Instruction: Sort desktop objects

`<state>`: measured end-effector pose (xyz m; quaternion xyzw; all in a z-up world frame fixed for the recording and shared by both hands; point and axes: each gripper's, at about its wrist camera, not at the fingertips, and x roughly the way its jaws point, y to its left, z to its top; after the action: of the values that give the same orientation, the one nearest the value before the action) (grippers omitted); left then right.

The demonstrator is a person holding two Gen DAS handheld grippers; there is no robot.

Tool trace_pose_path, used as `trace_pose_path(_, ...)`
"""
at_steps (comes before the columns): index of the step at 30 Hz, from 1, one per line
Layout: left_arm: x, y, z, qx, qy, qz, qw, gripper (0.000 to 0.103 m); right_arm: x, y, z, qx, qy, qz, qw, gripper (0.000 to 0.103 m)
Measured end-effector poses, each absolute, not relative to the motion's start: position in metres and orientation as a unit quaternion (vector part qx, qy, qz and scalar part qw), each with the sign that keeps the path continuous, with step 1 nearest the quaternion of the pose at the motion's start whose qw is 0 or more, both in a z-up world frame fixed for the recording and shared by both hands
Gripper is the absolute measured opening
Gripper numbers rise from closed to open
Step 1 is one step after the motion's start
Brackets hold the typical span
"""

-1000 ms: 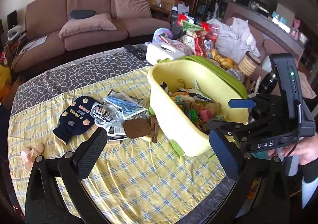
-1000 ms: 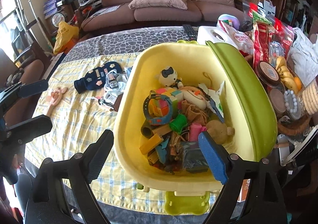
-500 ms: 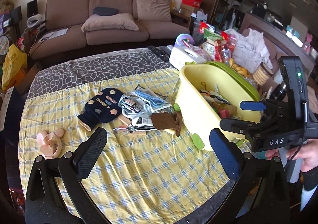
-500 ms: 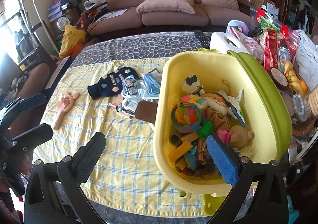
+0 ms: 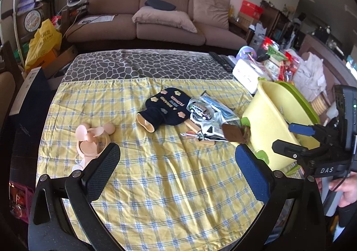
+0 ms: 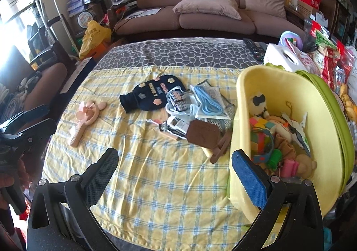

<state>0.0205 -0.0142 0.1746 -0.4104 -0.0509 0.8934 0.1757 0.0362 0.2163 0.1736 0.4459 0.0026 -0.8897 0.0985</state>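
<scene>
Cluttered tabletop (image 5: 156,184); both claws (image 5: 177,159) (image 6: 175,165) released, holding nothing. Loose pile (image 6: 191,112) beside tub (image 6: 243,86): risks snagging several items together.

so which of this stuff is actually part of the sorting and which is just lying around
Part of the job:
- yellow tub, already holding toys
- navy cover
- toy car
- blue cord in its bag
- brown leather tag
- pink fan
- both grippers, left and right, open and empty

Just lying about:
- remotes
- white box
- snack packets
- bananas
- sofa
</scene>
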Motion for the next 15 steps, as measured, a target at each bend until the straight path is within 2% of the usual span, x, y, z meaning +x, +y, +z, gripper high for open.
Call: trace_pose_path(15,-0.016,-0.038,0.114,-0.445,-0.055,0.885,0.126,0.103,-0.006,0.171,0.124,0.457,0.005,-0.881,0.121,0.103)
